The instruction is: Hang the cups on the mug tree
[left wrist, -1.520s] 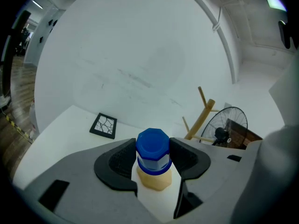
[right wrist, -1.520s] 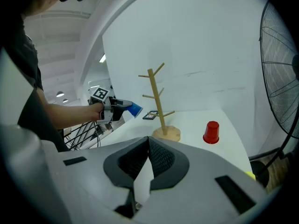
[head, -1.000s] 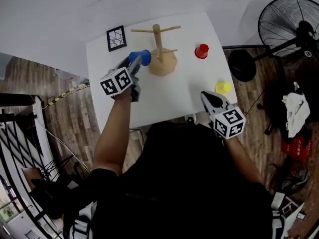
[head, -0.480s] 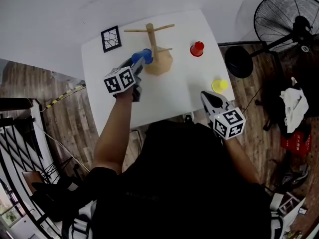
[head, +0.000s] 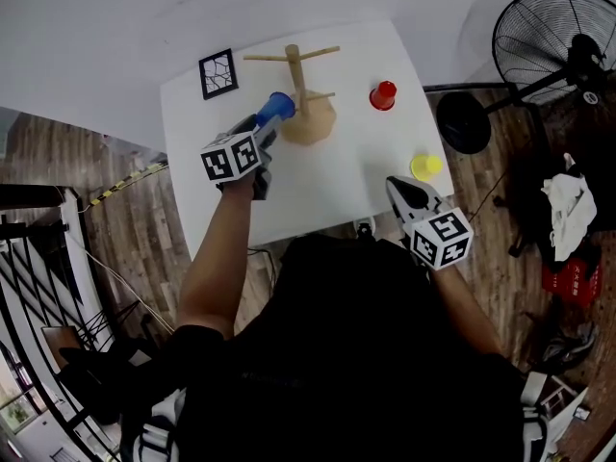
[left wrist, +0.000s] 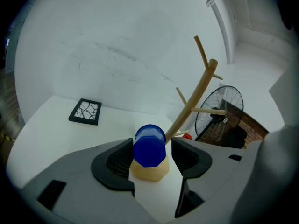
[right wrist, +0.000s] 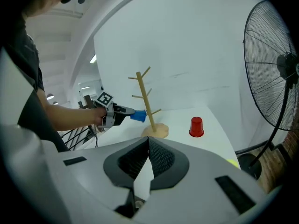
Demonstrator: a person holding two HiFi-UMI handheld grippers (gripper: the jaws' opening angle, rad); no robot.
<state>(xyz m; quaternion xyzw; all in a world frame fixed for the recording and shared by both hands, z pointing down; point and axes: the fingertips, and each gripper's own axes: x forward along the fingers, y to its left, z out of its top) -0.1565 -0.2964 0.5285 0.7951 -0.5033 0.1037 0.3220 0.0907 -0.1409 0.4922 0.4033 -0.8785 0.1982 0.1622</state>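
My left gripper [left wrist: 152,154] reaches over the white table [head: 318,186] to the wooden mug tree [head: 300,73]. Its jaws have just been opening, and the blue cup [left wrist: 149,146] lies on its side between them, bottom toward me. My own left gripper view shows what the head view does not: a gap between the cup and the right pad, while the left pad sits right against the cup's side. So these jaws are released rather than gripping.

The right gripper view shows it from the side: the cup is up off the table, above the tree's base and hard against the trunk, level with the lowest pegs. I cannot tell from any view whether it hangs on a peg.

My right gripper [right wrist: 148,160] is clenched on nothing, its pads meeting, held near the table's front edge.

The red cup [head: 383,95] stands upside down to the right of the tree. The yellow cup [head: 427,167] sits near the table's right edge, close to my right gripper; it is plain from the head view, only a sliver in the right gripper view.
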